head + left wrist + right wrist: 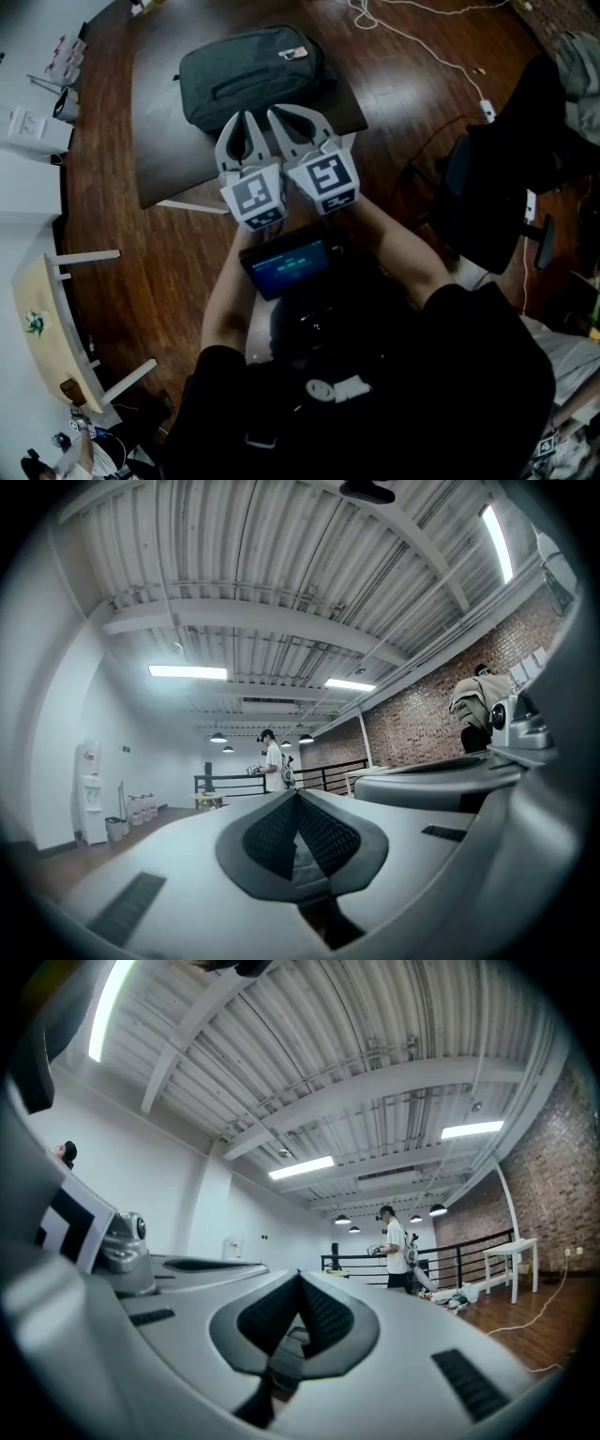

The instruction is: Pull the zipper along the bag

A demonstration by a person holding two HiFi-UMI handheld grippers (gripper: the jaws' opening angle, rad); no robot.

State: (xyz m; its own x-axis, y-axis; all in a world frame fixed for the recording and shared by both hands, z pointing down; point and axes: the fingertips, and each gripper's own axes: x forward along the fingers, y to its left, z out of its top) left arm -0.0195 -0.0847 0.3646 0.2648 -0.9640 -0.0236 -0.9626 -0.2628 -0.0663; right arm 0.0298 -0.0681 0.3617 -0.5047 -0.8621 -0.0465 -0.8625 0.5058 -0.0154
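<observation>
In the head view a dark grey-green bag [251, 73] lies flat on a dark table [159, 141], its zipper too small to make out. Both grippers are held side by side, raised off the table on its near side, short of the bag. My left gripper [246, 116] is shut with nothing in it, and my right gripper [279, 112] beside it is shut and empty too. In the left gripper view the left gripper [297, 795] points out into the room, pads together. The right gripper [300, 1277] looks the same in its own view. Neither gripper view shows the bag.
A lit screen [286, 265] hangs at the person's chest. A black office chair [487, 202] stands to the right and a pale wooden bench [52, 319] to the left. A white cable [422, 42] runs over the floor. A person [273, 759] stands far off.
</observation>
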